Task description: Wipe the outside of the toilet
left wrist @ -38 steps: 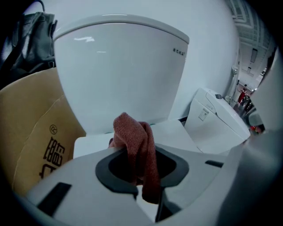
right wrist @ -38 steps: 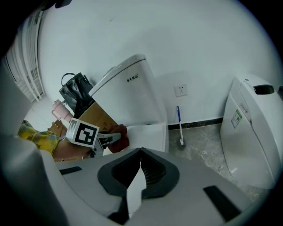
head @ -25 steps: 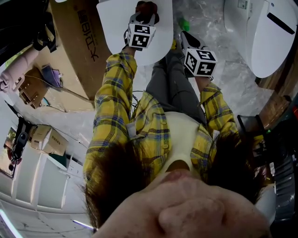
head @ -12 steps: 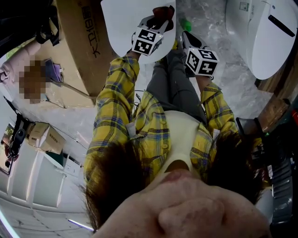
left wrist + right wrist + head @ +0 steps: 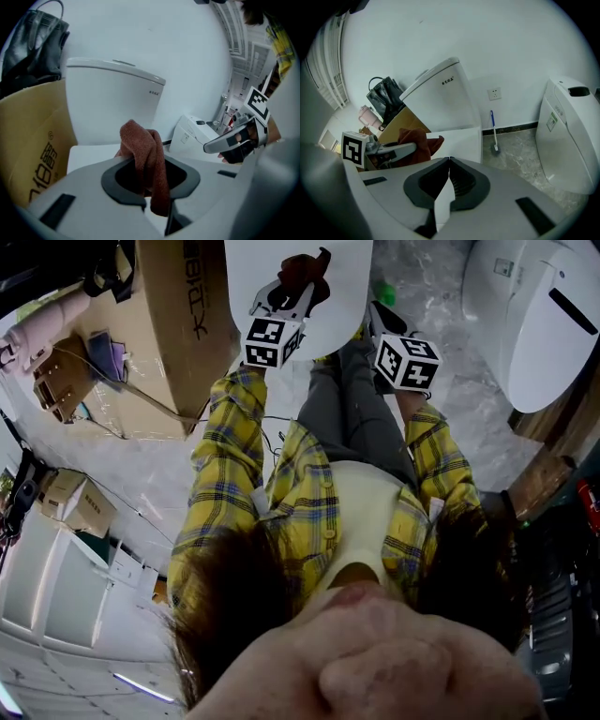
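Note:
A white toilet [image 5: 281,263] with its lid down stands in front of me, its tank [image 5: 112,105] against the wall. My left gripper [image 5: 295,282] is shut on a reddish-brown cloth [image 5: 147,164] and hovers over the lid [image 5: 89,152]. The cloth [image 5: 300,268] bunches above the jaws. My right gripper [image 5: 380,320] is shut with nothing in it, just right of the toilet lid [image 5: 461,140] edge. In the right gripper view the left gripper [image 5: 391,150] and the cloth [image 5: 412,140] show at the left.
A cardboard box [image 5: 173,315] stands left of the toilet with a black bag [image 5: 33,47] on it. A second white toilet [image 5: 539,315] is at the right. A blue-handled brush [image 5: 493,133] leans on the wall between them. The floor is grey marble [image 5: 459,399].
The left gripper with the cloth has shifted a little to the left and farther over the lid. The right gripper has stayed put.

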`<state>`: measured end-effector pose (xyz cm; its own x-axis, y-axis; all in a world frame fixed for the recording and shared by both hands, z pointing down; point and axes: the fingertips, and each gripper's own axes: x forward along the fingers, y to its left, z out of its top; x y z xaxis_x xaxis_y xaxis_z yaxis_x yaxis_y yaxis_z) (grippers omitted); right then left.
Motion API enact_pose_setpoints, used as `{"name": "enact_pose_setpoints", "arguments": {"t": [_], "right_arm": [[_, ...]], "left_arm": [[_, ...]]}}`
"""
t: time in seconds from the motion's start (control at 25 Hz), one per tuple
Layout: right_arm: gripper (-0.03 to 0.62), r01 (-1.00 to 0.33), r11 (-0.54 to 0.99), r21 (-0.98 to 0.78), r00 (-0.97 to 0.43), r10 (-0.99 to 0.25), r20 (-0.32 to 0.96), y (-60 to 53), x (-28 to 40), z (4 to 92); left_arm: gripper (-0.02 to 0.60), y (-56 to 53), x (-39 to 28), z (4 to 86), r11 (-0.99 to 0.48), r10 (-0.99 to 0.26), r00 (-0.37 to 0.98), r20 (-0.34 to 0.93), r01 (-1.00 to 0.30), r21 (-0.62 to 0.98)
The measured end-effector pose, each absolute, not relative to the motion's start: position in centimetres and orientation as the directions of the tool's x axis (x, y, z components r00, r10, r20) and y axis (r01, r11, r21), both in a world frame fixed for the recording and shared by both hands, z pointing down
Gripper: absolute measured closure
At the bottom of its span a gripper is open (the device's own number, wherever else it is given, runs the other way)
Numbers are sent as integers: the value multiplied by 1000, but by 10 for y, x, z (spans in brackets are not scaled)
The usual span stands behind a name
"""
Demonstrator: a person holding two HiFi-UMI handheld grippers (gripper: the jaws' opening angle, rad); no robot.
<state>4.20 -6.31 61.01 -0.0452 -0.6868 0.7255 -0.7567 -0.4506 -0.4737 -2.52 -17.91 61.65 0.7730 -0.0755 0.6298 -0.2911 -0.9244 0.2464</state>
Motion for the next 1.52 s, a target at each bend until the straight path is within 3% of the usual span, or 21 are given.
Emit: {"name": "enact_pose_setpoints", "arguments": {"t": [0.2, 0.44, 0.68, 1.12, 1.52], "right_arm": [[568, -774, -413, -480, -77, -690, 719, -72, 29, 609], [568, -791, -378, -481, -108, -687, 719, -76, 18, 609], [568, -796, -368, -480, -120, -682, 722, -73, 11, 611], [568, -780, -404, -478, -95, -678, 729, -60, 16, 614], [568, -756, -460, -465, -49, -668, 742, -42, 31, 619]], "left_arm": [[485, -217, -77, 622, -856, -250, 708, 661, -481, 191], [485, -248, -136, 641, -779, -389, 586, 711, -622, 86], [485, -262, -179, 672, -725, -433, 460, 775, -688, 4], [485, -234, -144, 690, -786, -348, 483, 803, -617, 30], [485, -172, -83, 700, -888, -189, 556, 809, -448, 100]]}}
